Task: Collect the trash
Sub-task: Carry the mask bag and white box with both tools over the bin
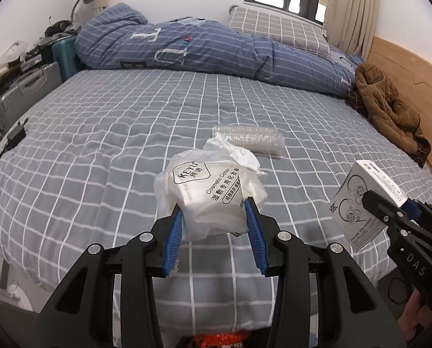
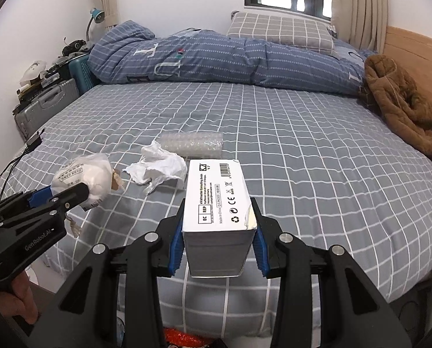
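Note:
My left gripper (image 1: pixel 214 207) is shut on a crumpled white cosmetic-cotton bag (image 1: pixel 207 191), held above the near part of the bed; the same bag (image 2: pixel 84 175) and gripper (image 2: pixel 71 191) show at the left of the right wrist view. My right gripper (image 2: pixel 219 217) is shut on a white cardboard box (image 2: pixel 217 203) with printed labels, also seen as the box (image 1: pixel 361 203) at the right of the left wrist view. A crumpled white tissue (image 2: pixel 158 168) and a roll of clear bubble wrap (image 2: pixel 192 145) lie on the grey checked bedsheet (image 2: pixel 303 159) beyond both grippers.
A blue quilt (image 2: pixel 216 61) and a checked pillow (image 2: pixel 279 30) lie along the far side. A brown jacket (image 2: pixel 401 104) rests by the wooden headboard (image 2: pixel 413 49). A charger with cables (image 2: pixel 33 140) sits at the left edge, suitcases (image 2: pixel 45 104) beyond. An orange wrapper (image 2: pixel 184 339) shows below.

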